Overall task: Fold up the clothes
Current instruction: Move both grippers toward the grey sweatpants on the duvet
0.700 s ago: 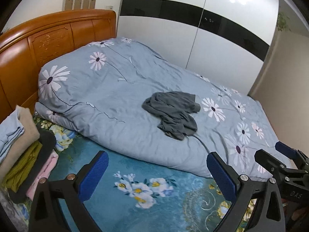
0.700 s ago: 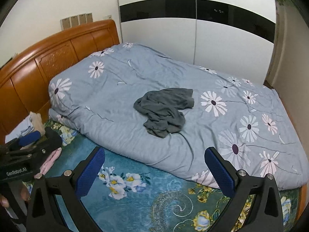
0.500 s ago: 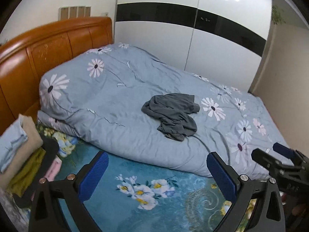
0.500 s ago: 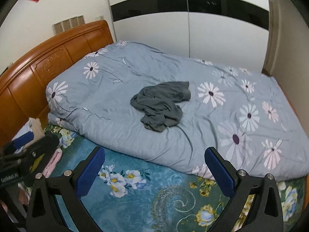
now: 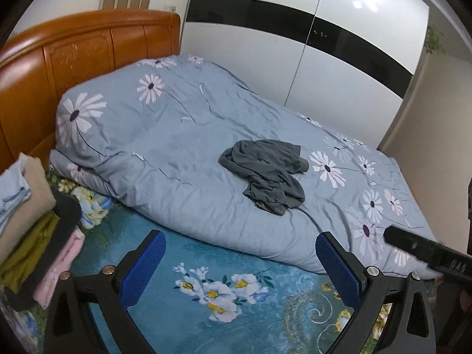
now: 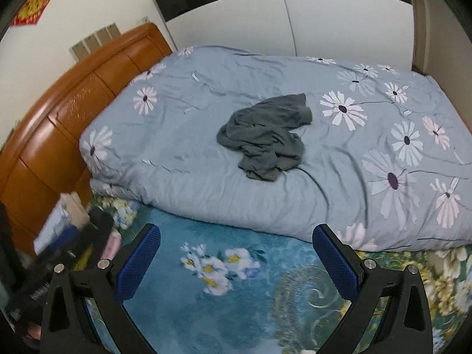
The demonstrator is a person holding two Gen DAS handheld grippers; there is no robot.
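One crumpled grey garment (image 5: 265, 174) lies unfolded well ahead of both tongs (left (image 5: 242, 268), right (image 6: 236, 261), each released, empty); all folding remains.

Left claw (image 5: 240, 262) spread wide, empty; crumpled grey garment (image 5: 265, 171) on duvet (image 5: 177, 153).

"DAS" on right hand-held gripper (image 5: 427, 253), partly legible

Orange wooden headboard (image 5: 73, 47), glossy white wardrobe (image 5: 339, 67).
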